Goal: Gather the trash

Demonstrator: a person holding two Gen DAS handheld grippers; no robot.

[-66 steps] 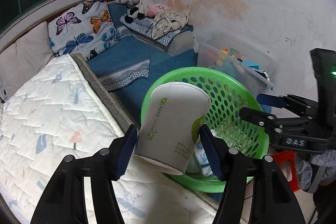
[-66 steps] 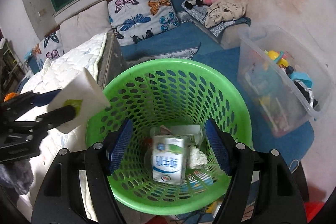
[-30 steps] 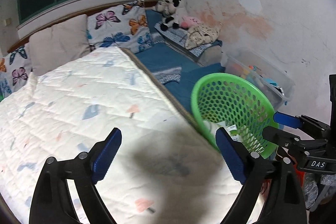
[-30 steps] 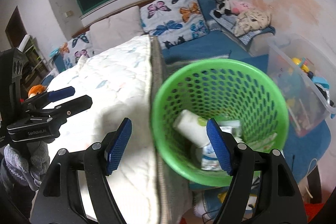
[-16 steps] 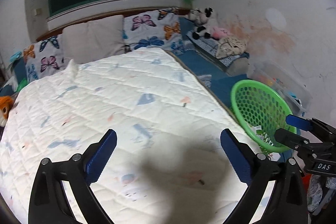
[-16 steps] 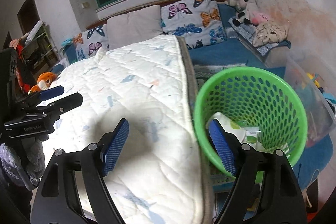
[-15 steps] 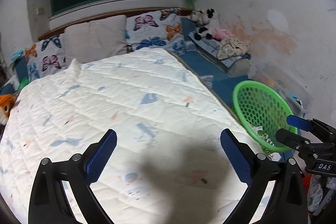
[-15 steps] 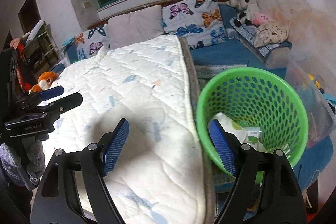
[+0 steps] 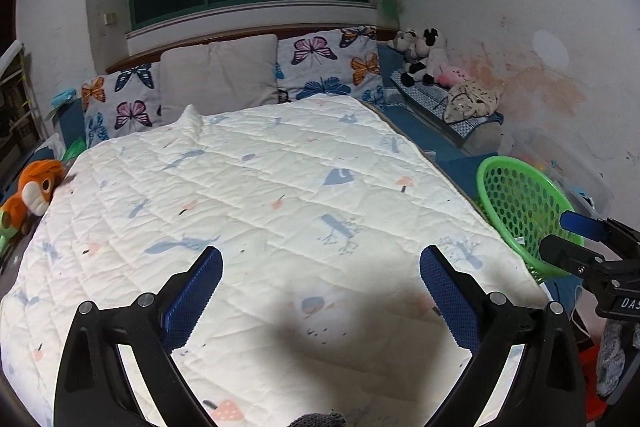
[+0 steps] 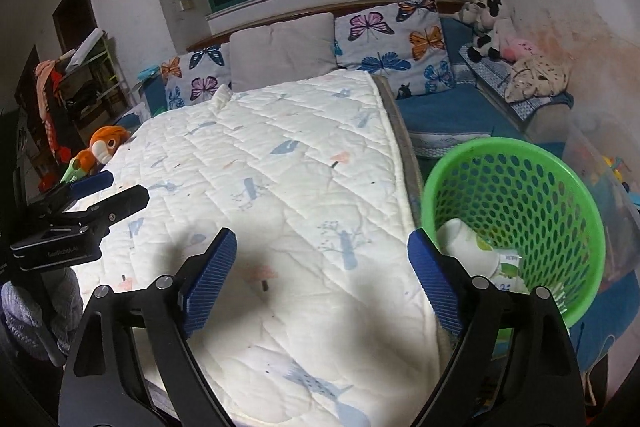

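Observation:
A green perforated basket [image 10: 516, 207] stands on the floor at the bed's right side, also in the left wrist view [image 9: 520, 203]. Inside it lie a white paper cup [image 10: 464, 239] and cartons. My left gripper [image 9: 320, 263] hangs open and empty over the white quilt [image 9: 256, 195]. My right gripper [image 10: 322, 247] hovers above the quilt's right edge beside the basket, its jaws opening, nothing between them. Each gripper shows at the side of the other's view.
Butterfly pillows [image 9: 332, 67] and a grey pillow [image 9: 218, 77] line the headboard. An orange plush toy [image 9: 38, 187] lies at the bed's left edge. Plush toys [image 10: 496, 27] sit on a blue bench, and a clear toy bin [image 10: 612, 163] stands behind the basket.
The paper cup left my left gripper and now lies in the basket. Both grippers drew back from the basket toward the bed; the right jaws widened.

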